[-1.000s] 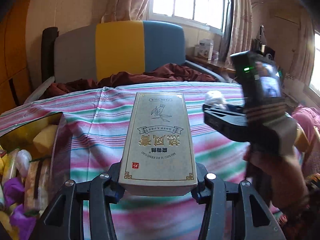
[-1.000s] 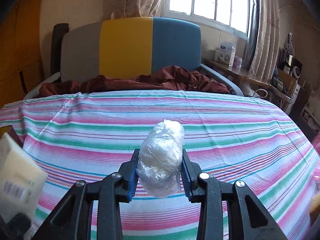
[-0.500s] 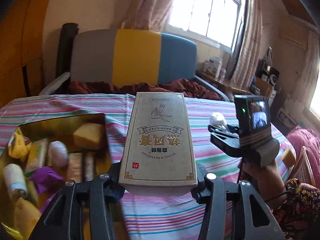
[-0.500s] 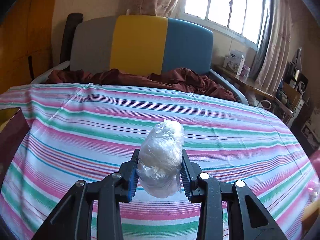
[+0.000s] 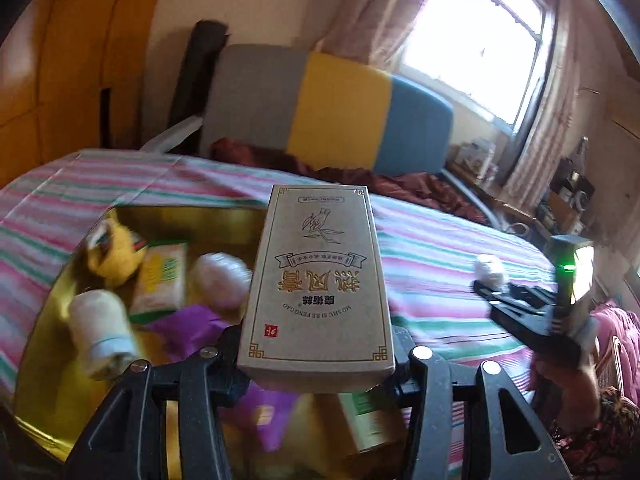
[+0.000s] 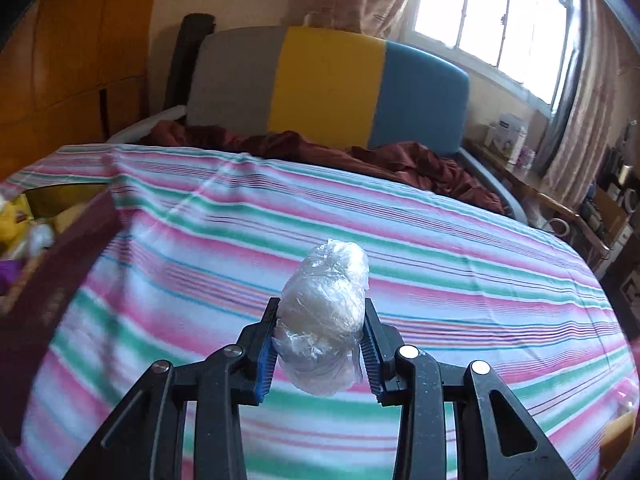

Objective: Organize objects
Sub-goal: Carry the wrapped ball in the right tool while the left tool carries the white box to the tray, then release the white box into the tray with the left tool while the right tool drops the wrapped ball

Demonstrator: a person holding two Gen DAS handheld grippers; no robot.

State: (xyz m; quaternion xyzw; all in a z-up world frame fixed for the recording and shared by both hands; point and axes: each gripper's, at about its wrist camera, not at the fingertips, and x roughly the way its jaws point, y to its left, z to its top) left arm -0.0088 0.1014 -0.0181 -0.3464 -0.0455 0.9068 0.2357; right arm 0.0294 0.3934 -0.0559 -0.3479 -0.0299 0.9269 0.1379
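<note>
To the left of the left gripper (image 5: 316, 354) lies a gold-lined box (image 5: 48, 320), its near rim cut off by the frame. Inside, blurred, are a yellow plush toy (image 5: 114, 250), a white wrapped roll (image 5: 102, 332), a green-and-cream packet (image 5: 162, 278), a pale wrapped ball (image 5: 218, 282) and a purple wrapper (image 5: 188, 326). What lies beneath the jaws is hidden, apart from more purple and a green-labelled corner.

The jaws pinch a tan cardboard box (image 5: 318, 292) by its near end; it juts forward over the gold interior, its lettering upside down. Right of the jaws, well apart, the right gripper (image 5: 496, 284) is seen from the side, holding something whitish that is too small to make out.

In the right wrist view, the gold-lined box's dark red wall (image 6: 60, 280) sits far left of the jaws, cropped and smeared. The right gripper (image 6: 320, 340) presses its blue-padded jaws on a plastic-wrapped lump (image 6: 324, 316); its contents are unclear. Ahead and beneath spreads the striped cloth (image 6: 460, 280).
</note>
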